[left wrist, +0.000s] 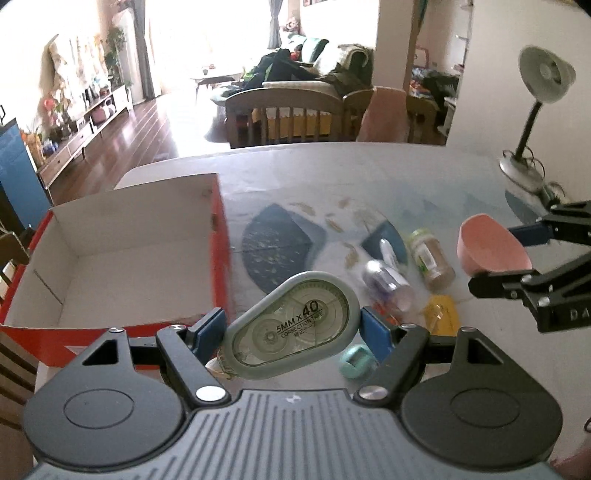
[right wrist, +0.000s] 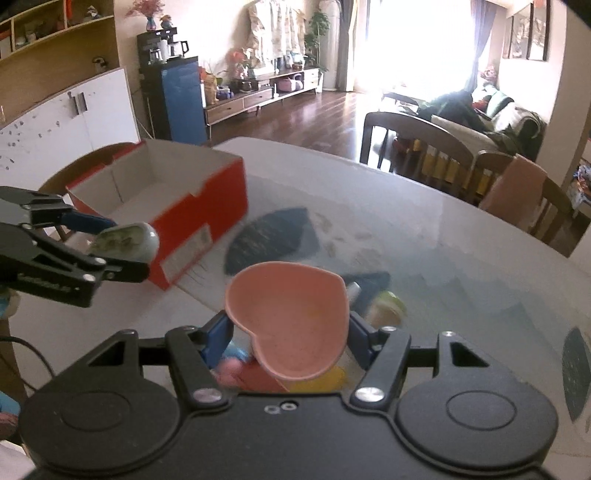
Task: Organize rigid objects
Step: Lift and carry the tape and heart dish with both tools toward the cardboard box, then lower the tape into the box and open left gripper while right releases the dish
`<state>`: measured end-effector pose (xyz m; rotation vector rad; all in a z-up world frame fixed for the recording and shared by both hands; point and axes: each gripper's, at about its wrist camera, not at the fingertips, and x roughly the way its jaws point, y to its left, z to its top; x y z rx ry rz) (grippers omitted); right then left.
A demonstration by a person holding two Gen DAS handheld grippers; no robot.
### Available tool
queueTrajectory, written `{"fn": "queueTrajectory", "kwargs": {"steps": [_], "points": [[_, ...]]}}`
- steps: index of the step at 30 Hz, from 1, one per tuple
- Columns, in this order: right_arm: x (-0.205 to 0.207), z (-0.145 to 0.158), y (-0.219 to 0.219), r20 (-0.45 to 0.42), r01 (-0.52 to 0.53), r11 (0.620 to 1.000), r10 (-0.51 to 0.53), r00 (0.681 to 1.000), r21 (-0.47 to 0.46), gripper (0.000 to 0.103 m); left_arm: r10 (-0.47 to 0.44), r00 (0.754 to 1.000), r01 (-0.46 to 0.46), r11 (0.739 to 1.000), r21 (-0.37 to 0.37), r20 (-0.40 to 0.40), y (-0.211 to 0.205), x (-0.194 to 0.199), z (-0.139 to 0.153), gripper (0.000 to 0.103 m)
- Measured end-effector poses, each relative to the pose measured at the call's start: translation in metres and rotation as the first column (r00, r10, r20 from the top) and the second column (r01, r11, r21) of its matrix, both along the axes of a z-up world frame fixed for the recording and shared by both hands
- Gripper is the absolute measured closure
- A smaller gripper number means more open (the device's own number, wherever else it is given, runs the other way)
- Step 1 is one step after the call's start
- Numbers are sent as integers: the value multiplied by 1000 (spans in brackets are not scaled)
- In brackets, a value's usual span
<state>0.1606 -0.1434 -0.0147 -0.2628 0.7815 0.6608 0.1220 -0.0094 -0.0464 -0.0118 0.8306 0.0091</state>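
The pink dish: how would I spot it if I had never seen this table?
Start at the red box on the pale table, then look right to the right gripper. It holds the pink dish above the clutter. Nothing else there is heart-shaped.

this is a lived-in home, an open dining and living room. the table (right wrist: 424,221) stands at the dining end, with wooden chairs (right wrist: 417,144) pushed up to it and a desk lamp (left wrist: 535,110) by the wall. past it, dark wood flooring (right wrist: 317,118) runs to a sofa (left wrist: 325,70) heaped with clothes, a low tv cabinet (right wrist: 266,92) crowded with ornaments, potted plants (right wrist: 317,26), and bright curtained windows (right wrist: 417,37).
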Motion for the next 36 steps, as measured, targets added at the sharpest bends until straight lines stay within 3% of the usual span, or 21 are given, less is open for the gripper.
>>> {"fn": "queueTrajectory", "kwargs": {"steps": [3,10,17,23,31,36], "points": [[-1,12,29,12,-13,1000,13,1000,5,38,3,1000,-3,999,-41,6,28,2,8,24],[0,25,103,35,-45,999,44,998,25,38,17,999,-15,999,-42,41,95,11,26,24],[11,21,172,39,-78,997,77,996,8,38,45,999,-44,999,-30,29,161,29,27,24],[26,7,222,17,-88,996,89,996,-30,38,59,998,-59,998,-3,-5,203,51,16,24],[44,-32,283,27,-89,983,94,995,-158,38,77,991,-74,997,35,-110,243,95,-12,24],[63,-60,309,-53,-110,968,100,994,-226,38,71,980,-60,996,63,-184,256,126,-34,24]]}}
